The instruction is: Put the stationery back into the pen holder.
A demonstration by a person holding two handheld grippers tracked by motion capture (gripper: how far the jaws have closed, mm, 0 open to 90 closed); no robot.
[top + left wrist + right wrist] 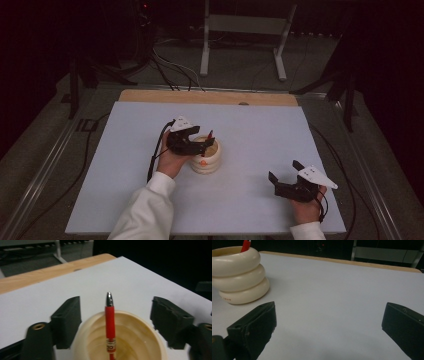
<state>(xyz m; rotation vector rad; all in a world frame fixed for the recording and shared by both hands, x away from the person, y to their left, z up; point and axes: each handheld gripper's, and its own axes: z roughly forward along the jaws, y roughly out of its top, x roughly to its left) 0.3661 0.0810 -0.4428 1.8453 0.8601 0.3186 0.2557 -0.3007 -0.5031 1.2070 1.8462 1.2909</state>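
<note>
The right gripper (284,176) rests at the table's (250,130) five o'clock, jaws wide apart. Toward center, the left gripper (115,317), jaws spread, flanks a cream ribbed holder (206,159); the red pen (110,327) inside is half-hidden.

Pale grey-white mat (250,145) spread over a wooden table (210,96) — bare wood strip along the far edge only — with one cream, ribbed three-ring holder (206,161) standing left of centre, a red pen (110,325) upright inside it.
</note>
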